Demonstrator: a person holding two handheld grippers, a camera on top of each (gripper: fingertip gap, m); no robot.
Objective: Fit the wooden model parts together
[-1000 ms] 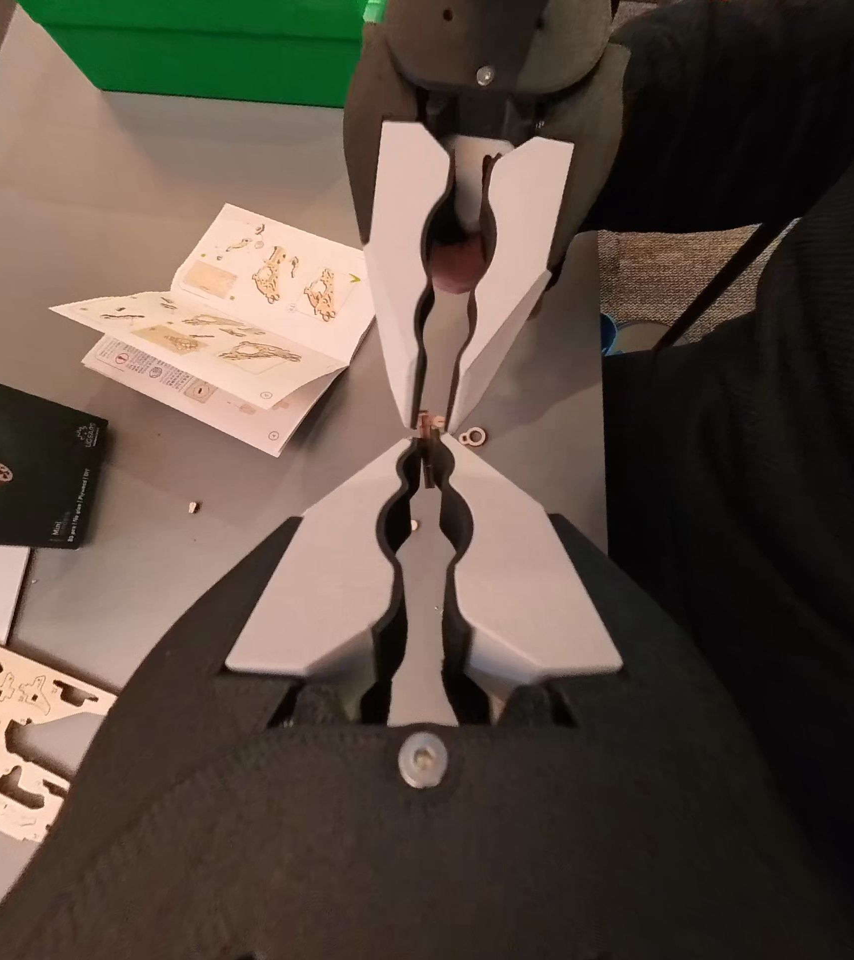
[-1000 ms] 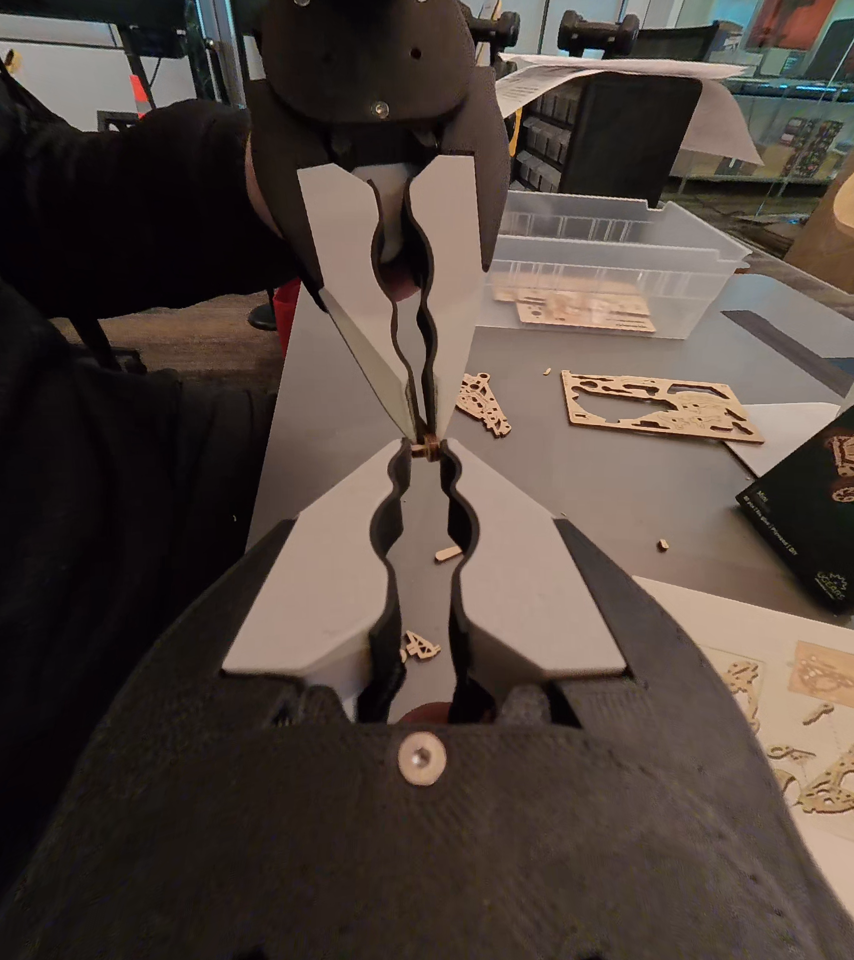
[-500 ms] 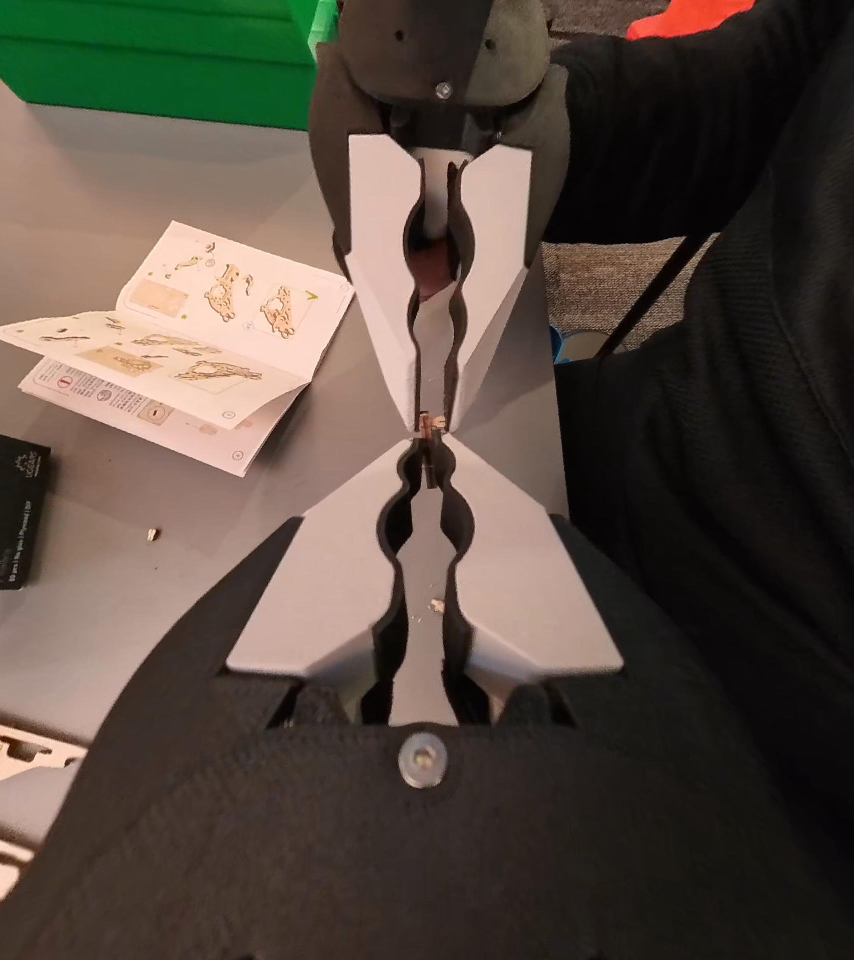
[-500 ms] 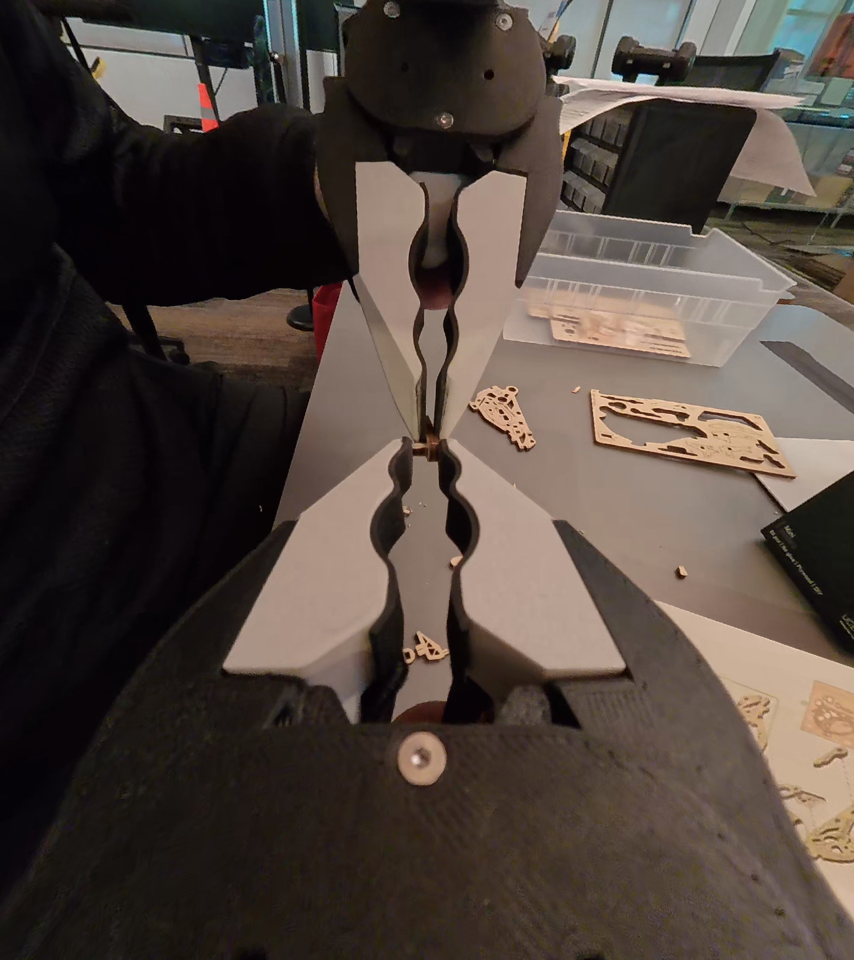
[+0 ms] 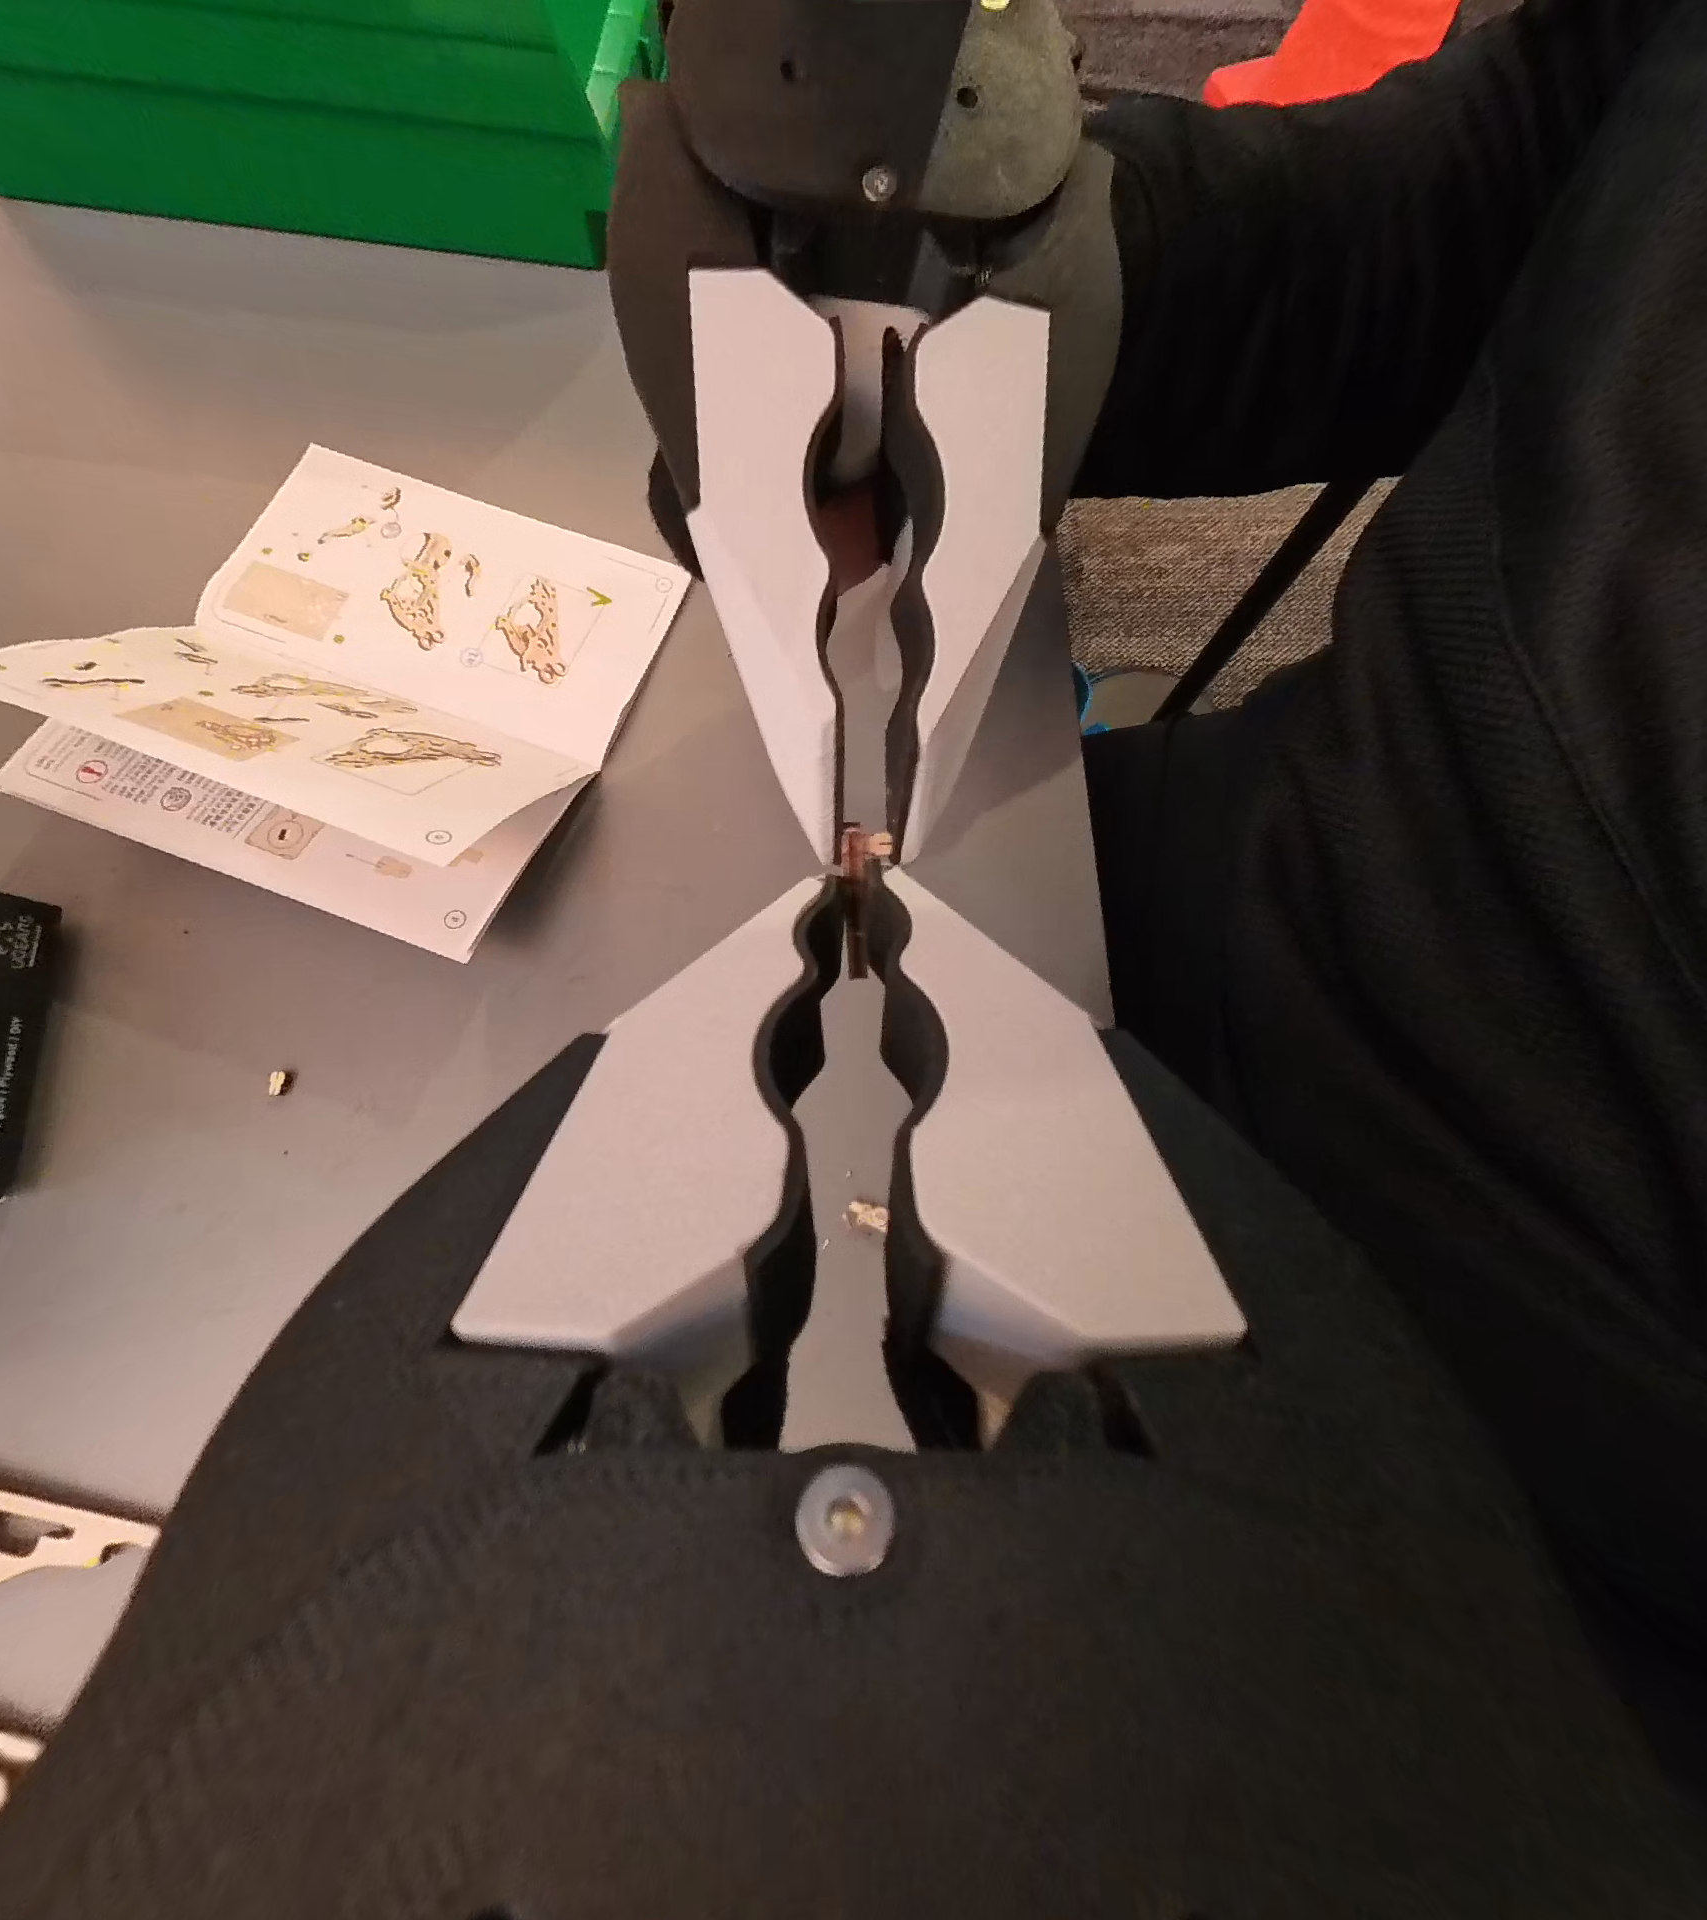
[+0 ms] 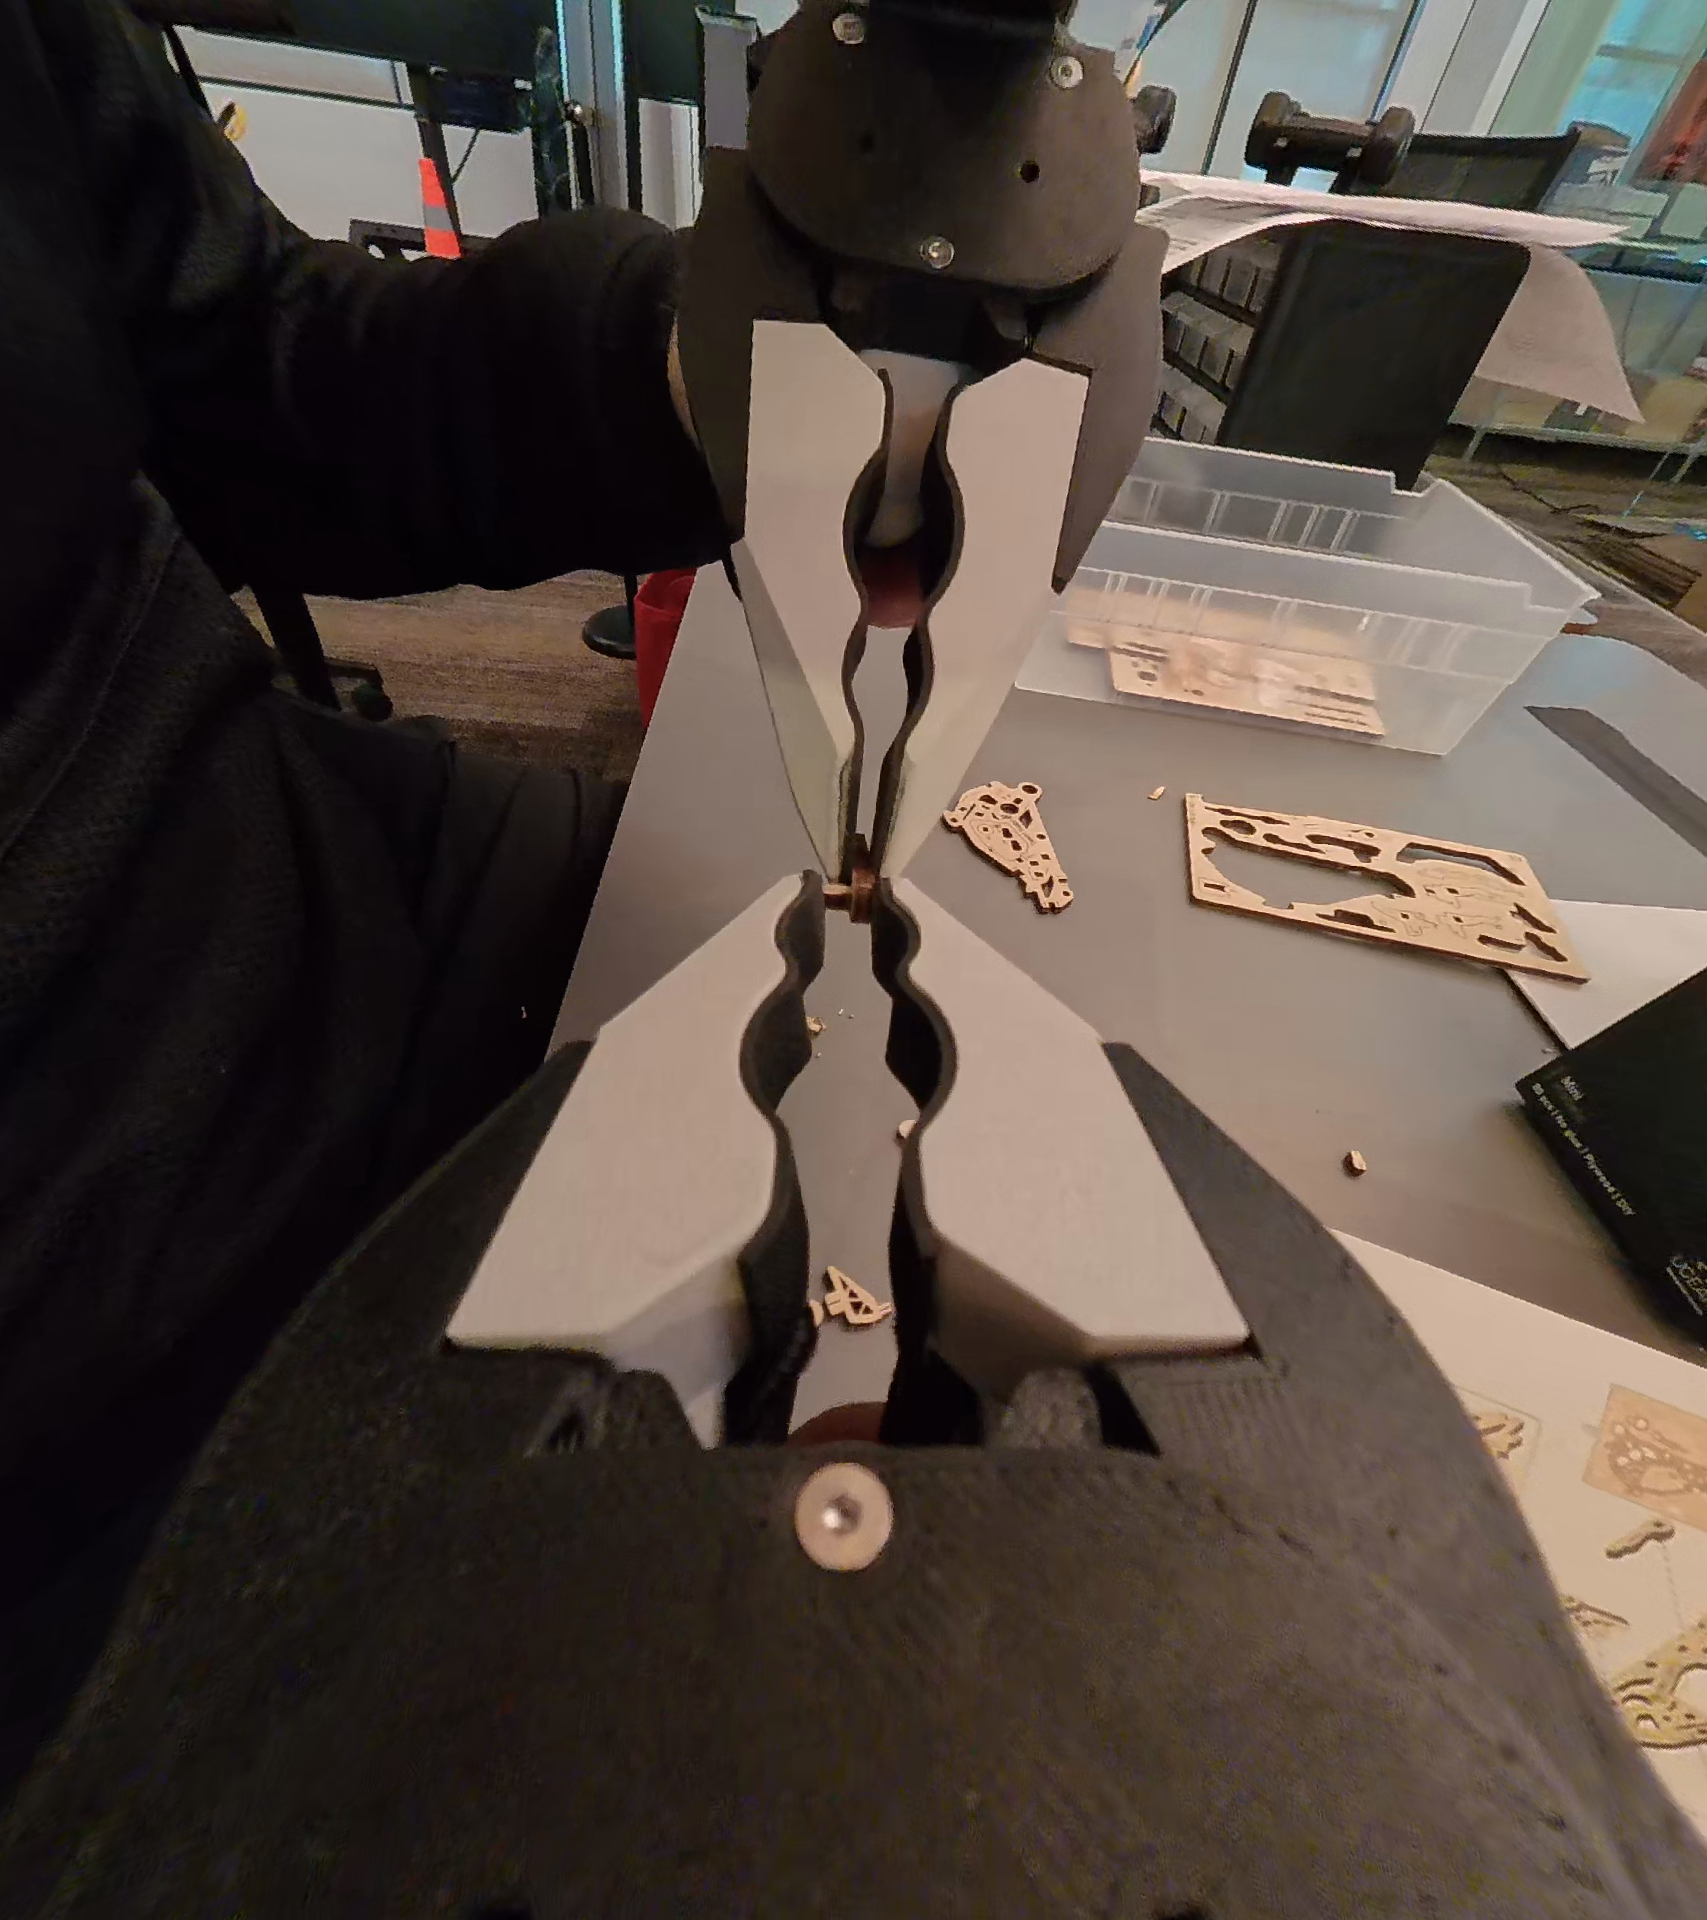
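Both tools meet tip to tip above the grey worktop (image 6: 1244, 1039), and the step in hand appears to be the joining itself.

The left tool (image 5: 854, 894) is pressed nearly together, pinching a thin flat wooden piece (image 5: 857, 925) edge-on. The right tool (image 6: 851, 896) is closed on a short wooden peg (image 6: 838, 894) that carries a darker ring-like part (image 6: 863, 888). The two parts touch at the meeting point; whether the peg is fully seated cannot be told.

Judgement: the next move calls for a straight, axial push with both grips held firm, since a skewed push could snap the thin piece.

Unused material lies well apart: a cut-out plywood sheet (image 6: 1368, 883), a loose frame part (image 6: 1010, 842), an instruction booklet (image 5: 329, 707), and a clear plastic bin (image 6: 1348, 613).
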